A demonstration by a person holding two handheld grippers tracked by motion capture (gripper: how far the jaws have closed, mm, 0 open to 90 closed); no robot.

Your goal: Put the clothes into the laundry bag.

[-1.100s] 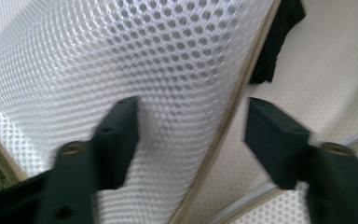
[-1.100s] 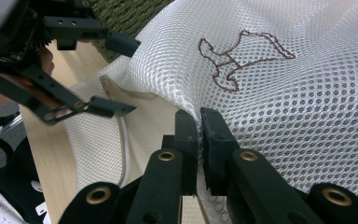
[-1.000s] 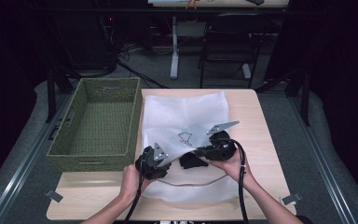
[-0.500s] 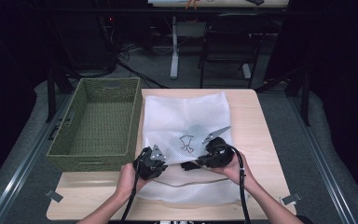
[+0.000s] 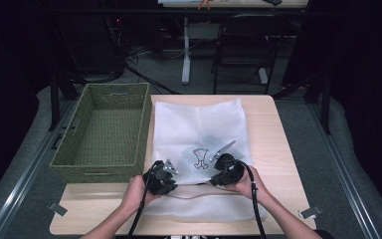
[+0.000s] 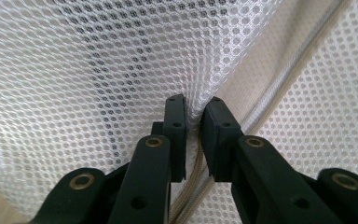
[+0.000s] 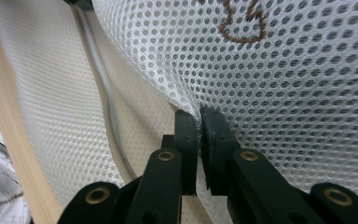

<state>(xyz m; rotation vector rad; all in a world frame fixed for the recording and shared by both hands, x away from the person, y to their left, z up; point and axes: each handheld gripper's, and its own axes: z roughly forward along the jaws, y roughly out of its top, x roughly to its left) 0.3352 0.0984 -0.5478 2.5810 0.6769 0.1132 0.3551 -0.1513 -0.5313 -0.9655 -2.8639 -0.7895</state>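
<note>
A white mesh bag [image 5: 194, 124] lies flat on the wooden table [image 5: 271, 134], with a brown stitched figure [image 5: 199, 158] on its upper layer. Near the bag's front, my left gripper [image 5: 175, 182] has just been closing, and in the left gripper view the gripper [image 6: 193, 105] now pinches a fold of the mesh [image 6: 98, 70] beside the beige zipper [image 6: 279, 88]. My right gripper [image 5: 212, 180] is shut on the same upper layer. In the right gripper view the gripper [image 7: 198, 114] holds the mesh [image 7: 284, 93] up off the lower layer, with the zipper [image 7: 100, 84] at its left.
A green woven basket [image 5: 99, 164] stands on the table's left part, right beside the bag. A hand holds each gripper at the table's front edge, with black cables [image 5: 256, 204] trailing back. Behind the table are a chair and desk legs on the floor.
The left gripper's jaws have shut on the mesh. The right gripper, with its mesh fold, has dropped lower and come a little nearer the table's front edge.
</note>
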